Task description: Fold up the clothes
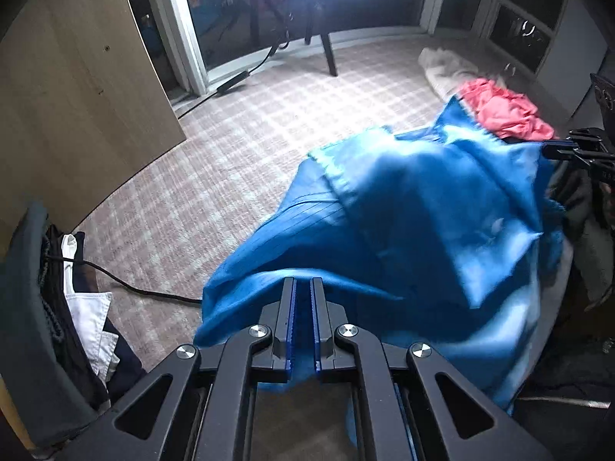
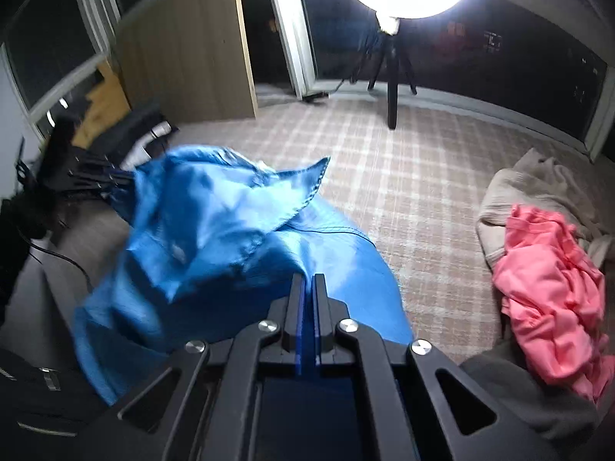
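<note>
A shiny blue garment hangs crumpled above the checked carpet, held between both grippers. In the left wrist view my left gripper is shut on a fold of its near edge, with blue cloth pinched between the pads. The right gripper shows at the far right of that view, clamped on the garment's other side. In the right wrist view my right gripper is shut on the blue garment, and the left gripper grips it at the far left. Much of the cloth is blurred.
A pink garment lies on a beige one to the right on the carpet. A ring light on a tripod stands by the dark windows. A wooden panel, a black cable and a dark bin of clothes are at the left.
</note>
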`<act>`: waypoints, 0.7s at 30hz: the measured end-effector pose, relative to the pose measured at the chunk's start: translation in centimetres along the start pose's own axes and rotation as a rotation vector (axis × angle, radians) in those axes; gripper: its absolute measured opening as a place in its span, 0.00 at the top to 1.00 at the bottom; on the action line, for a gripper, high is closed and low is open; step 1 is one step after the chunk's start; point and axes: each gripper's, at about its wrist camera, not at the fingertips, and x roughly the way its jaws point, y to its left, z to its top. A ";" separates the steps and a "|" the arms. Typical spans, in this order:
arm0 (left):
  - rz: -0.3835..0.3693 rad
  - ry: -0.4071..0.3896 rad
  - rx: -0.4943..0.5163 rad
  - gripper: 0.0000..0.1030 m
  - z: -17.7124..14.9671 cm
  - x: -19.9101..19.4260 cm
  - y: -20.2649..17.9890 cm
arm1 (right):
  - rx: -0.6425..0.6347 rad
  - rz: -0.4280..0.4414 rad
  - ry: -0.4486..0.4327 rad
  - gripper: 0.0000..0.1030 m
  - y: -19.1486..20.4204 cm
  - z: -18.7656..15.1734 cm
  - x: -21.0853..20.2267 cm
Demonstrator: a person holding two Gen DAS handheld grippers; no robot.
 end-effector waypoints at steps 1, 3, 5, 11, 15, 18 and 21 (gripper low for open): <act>-0.016 -0.001 0.001 0.91 -0.1 -0.4 -0.1 | 0.001 0.000 -0.003 0.97 0.0 0.1 -0.6; -0.034 0.005 0.004 0.88 -0.4 -0.5 -0.7 | -0.003 -0.031 0.008 0.97 -0.1 -0.1 -1.0; -0.057 0.012 0.008 0.76 -0.6 -0.6 -1.4 | -0.008 -0.064 0.046 0.96 -0.2 -0.6 -0.5; -0.155 0.052 0.050 0.56 -0.2 2.6 -4.1 | 0.016 0.028 0.060 0.48 0.4 -0.4 3.0; -0.209 0.096 0.000 0.56 0.4 5.7 -4.4 | 0.010 0.079 0.060 0.49 0.2 0.4 6.7; -0.243 0.106 -0.037 0.56 0.6 7.2 -4.4 | 0.042 0.129 0.095 0.51 -0.4 0.7 9.5; -0.277 0.091 -0.065 0.60 0.7 7.5 -4.8 | 0.077 0.180 0.116 0.81 -0.6 0.5 11.2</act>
